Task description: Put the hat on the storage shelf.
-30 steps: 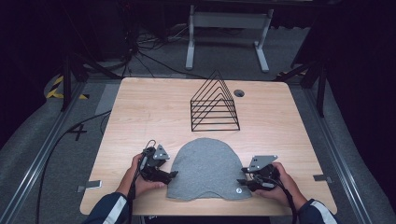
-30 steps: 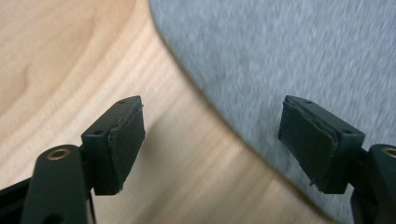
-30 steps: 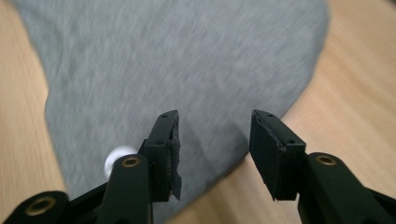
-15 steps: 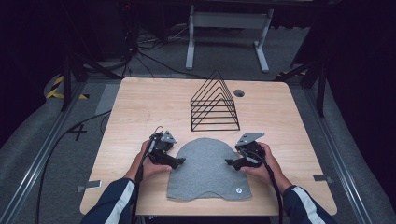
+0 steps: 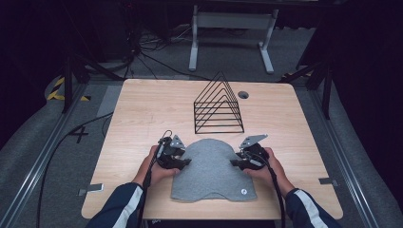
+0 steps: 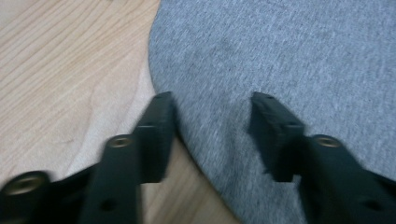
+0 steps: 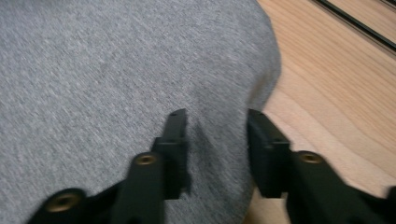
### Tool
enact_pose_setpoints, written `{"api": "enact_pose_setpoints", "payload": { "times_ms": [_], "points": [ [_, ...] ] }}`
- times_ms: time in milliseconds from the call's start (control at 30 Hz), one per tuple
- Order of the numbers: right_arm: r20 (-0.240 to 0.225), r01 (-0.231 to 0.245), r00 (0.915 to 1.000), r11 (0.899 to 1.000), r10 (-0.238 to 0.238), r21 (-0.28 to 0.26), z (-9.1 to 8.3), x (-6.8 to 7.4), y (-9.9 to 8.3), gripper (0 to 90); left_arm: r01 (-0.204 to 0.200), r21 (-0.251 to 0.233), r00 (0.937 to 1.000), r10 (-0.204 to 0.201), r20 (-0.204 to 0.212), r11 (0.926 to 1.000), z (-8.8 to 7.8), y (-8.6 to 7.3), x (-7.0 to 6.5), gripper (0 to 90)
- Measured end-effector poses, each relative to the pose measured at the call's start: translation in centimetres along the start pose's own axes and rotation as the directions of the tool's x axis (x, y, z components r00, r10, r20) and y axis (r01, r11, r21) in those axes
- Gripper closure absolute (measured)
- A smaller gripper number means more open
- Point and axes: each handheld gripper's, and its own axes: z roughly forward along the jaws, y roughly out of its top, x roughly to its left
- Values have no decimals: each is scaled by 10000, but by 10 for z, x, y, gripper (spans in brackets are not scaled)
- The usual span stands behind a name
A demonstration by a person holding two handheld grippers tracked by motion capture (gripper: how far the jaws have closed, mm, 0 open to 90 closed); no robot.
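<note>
Grey knitted cloth, perhaps a beanie, lies flat on the wooden table, near the person's edge and just in front of the black wire rack. The left gripper and the right gripper stand at its two side edges, both with jaws apart around the fabric edge. To grip well, I think each should slide under the edge before closing. Both hands lie low, pointing inward.

Rack: black wire rack stands far on the tabletop.
Hole: round, perhaps a cable port, right of it.
Floor: cables.
</note>
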Motion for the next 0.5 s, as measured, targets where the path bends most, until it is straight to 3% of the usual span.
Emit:
{"api": "enact_pose_setpoints", "payload": {
  "times_ms": [67, 200, 300, 400, 500],
  "points": [
    [-161, -262, 9995, 9996, 261, -62, 0, -7, 0, 766, -11, -77, 9998, 12, 189, 10000, 3, 3, 2, 669],
    [-189, -261, 9995, 9995, 257, -170, -1, -10, -2, 823, -231, 16, 9985, 230, 490, 9997, 5, 8, 2, 811],
    [-138, -118, 9998, 9995, 113, -308, -5, -8, -1, 836, -496, 35, 9979, 494, 413, 9988, 4, 12, -2, 829],
    [-66, -27, 10000, 9982, 23, -594, -12, -7, -1, 840, -469, -244, 9982, 478, 375, 9986, -2, 14, -4, 833],
    [-68, 66, 9999, 9936, -74, -1131, -28, -6, 0, 843, -688, -894, 9973, 709, 203, 9936, -19, 20, -11, 836]
  ]
}}
